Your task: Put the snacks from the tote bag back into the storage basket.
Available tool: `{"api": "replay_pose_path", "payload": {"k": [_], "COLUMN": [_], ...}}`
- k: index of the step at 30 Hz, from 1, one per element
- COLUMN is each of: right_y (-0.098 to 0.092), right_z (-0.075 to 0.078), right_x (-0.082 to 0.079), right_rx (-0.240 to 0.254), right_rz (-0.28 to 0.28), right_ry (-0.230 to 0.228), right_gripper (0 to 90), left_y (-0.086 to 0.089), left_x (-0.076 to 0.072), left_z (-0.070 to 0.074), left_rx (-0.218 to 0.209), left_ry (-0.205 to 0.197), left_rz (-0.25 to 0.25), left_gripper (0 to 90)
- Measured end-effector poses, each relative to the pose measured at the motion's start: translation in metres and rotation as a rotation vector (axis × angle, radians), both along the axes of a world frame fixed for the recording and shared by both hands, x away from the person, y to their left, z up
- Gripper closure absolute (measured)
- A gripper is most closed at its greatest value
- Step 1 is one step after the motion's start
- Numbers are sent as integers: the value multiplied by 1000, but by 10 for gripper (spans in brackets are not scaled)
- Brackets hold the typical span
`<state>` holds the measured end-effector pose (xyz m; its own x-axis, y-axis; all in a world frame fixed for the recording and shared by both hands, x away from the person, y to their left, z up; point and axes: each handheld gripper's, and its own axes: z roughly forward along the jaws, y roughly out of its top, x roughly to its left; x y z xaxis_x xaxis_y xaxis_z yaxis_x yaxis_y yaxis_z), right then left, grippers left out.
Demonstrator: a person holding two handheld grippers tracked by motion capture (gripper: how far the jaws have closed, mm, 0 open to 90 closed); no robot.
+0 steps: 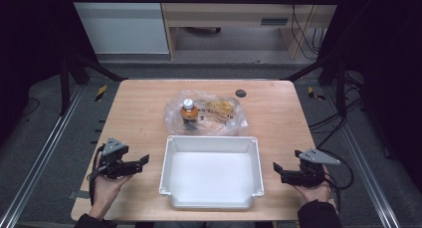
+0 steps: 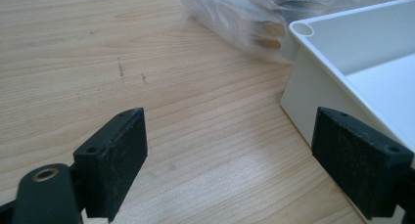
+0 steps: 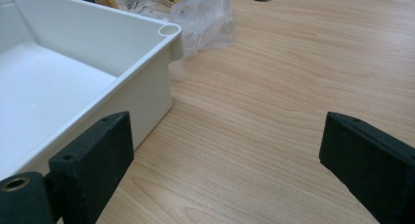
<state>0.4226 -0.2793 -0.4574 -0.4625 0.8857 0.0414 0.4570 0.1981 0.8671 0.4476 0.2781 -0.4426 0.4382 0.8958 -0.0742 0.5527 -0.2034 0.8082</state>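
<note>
Light wooden table with rounded corners (image 1: 134, 118) carries everything, with a small dark round hole (image 1: 241, 93) near its far edge. White rectangular plastic tray with a raised rim (image 1: 211, 144) sits at the middle of the near half, its inside bare. Just beyond the tray's far rim lies a crumpled clear plastic bag (image 1: 226, 119), touching or nearly touching that rim; inside it stands a small orange bottle with a white cap (image 1: 189, 109), beside some yellowish packets too blurred to read. Left gripper (image 1: 143, 161) rests at the tray's left side, held in a hand (image 1: 104, 188), pointing toward the tray; its black jaws stand wide apart with nothing between them, the tray's corner just past one pad (image 2: 359, 160). Right gripper (image 1: 276, 169) lies at the tray's right side in the other hand (image 1: 312, 192), jaws likewise spread and empty over bare wood.
</note>
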Motion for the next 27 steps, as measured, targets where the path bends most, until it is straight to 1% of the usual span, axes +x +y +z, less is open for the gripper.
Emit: {"api": "replay_pose_path", "payload": {"k": [3,6,14,19,20,22,27], "right_y": [0,0,0,0,0,0,0], "right_z": [0,0,0,0,0,0,0], "right_x": [0,-1,0,0,1,1,1], "right_rx": [0,-1,-5,-6,-7,-8,-8], "right_rz": [0,-2,-6,-5,-6,-7,-11], "right_ry": [2,0,0,6,10,8,6], "right_gripper": [60,60,52,51,51,51,51], "left_y": [-1,-1,-2,-2,-3,-3,-6], "left_x": [0,0,2,3,4,4,5], "left_z": [0,0,3,7,8,9,14], "left_rx": [-3,-16,-30,-32,-38,-32,-36], "left_ry": [0,5,5,-9,-12,-16,-27], "left_rz": [-1,-3,0,-3,-2,-8,-18], "left_gripper": [128,128,133,134,134,134,136]}}
